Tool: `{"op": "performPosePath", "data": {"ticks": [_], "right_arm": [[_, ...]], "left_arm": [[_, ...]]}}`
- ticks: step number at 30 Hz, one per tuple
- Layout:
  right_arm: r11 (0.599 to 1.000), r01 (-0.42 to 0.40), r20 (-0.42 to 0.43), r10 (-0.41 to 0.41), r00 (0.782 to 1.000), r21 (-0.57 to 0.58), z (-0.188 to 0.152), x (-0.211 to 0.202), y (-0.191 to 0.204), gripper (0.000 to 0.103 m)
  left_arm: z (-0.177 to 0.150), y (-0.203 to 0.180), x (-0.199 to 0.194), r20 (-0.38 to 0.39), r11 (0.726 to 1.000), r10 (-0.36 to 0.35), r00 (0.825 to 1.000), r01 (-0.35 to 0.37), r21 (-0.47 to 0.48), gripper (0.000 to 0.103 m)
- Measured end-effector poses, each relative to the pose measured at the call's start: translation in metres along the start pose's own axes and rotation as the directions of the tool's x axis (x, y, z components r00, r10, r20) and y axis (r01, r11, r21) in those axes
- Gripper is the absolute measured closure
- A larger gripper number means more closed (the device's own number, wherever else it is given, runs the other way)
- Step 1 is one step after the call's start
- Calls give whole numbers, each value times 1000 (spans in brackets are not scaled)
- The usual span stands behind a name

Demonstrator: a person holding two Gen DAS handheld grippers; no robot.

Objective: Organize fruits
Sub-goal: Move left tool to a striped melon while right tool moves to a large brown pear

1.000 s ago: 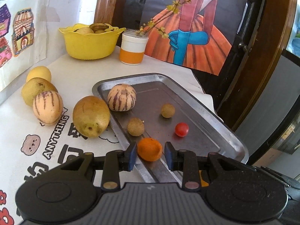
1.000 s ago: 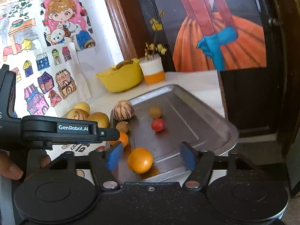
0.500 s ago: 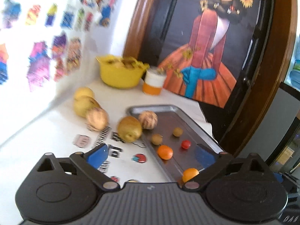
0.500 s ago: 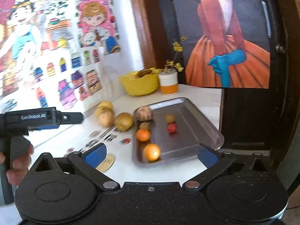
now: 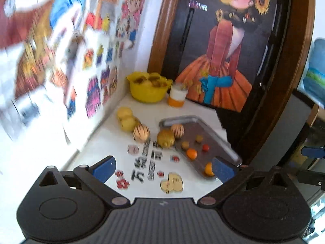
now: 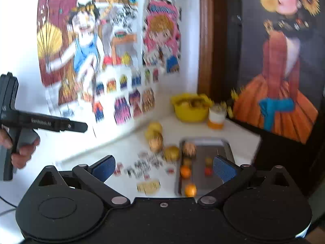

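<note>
both sets of tongs were spread wide and holding nothing – the left tongs [image 5: 162, 169] and right tongs [image 6: 163, 168] hung well above and back from the bench [image 5: 105, 142], which to me read as a pause between picks rather than mid-grab.

the fruit was split in two camps. on the metal tray [image 5: 227, 142] sat the small stuff: two oranges [image 5: 192, 154], one near the middle and one [image 5: 208, 169] at the near end half hidden behind the left tongs' right pad, a cherry tomato [image 5: 205, 147], a couple of little brown round fruits [image 5: 184, 145], and a striped melon [image 5: 177, 130] at the far end. guessing the tray was the sorting spot, since everything there sat spaced out, not piled.

still off the tray on the bench: a big yellowish pear-like fruit [image 5: 165, 138] touching the tray's left rim, another striped melon [image 5: 141, 132], and two yellow fruits [image 5: 127, 120] beside the wall. the yellow bowl [image 5: 148, 89] at the back held more – couldn't tell what – with an orange-and-white cup [image 5: 177, 98] just beside it.

both views were blurry, so the finer details are a guess.
</note>
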State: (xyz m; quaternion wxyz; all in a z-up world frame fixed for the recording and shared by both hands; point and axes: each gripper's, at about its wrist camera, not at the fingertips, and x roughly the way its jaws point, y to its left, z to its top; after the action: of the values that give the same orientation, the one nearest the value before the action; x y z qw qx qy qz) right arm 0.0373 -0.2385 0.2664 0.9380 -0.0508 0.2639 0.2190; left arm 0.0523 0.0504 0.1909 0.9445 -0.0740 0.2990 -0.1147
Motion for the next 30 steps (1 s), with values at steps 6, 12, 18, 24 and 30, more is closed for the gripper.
{"op": "performPosePath", "data": {"ticks": [6, 12, 18, 24, 30], "right_arm": [[992, -65, 64, 72, 995, -108, 92, 32, 16, 1], [957, -92, 116, 128, 985, -276, 110, 94, 11, 1], [932, -116, 54, 143, 988, -344, 76, 177, -13, 1], [939, -175, -59, 164, 985, -297, 31, 260, -44, 1], [927, -219, -125, 190, 974, -303, -7, 328, -63, 1]], "left_arm": [[68, 10, -16, 55, 998, 45, 997, -43, -40, 0], [111, 36, 12, 92, 988, 75, 993, -61, -142, 0], [109, 53, 72, 124, 984, 107, 987, -87, -153, 0], [95, 60, 149, 49, 987, 108, 993, -102, -124, 0], [75, 70, 225, -52, 989, 72, 996, -78, -127, 0]]}}
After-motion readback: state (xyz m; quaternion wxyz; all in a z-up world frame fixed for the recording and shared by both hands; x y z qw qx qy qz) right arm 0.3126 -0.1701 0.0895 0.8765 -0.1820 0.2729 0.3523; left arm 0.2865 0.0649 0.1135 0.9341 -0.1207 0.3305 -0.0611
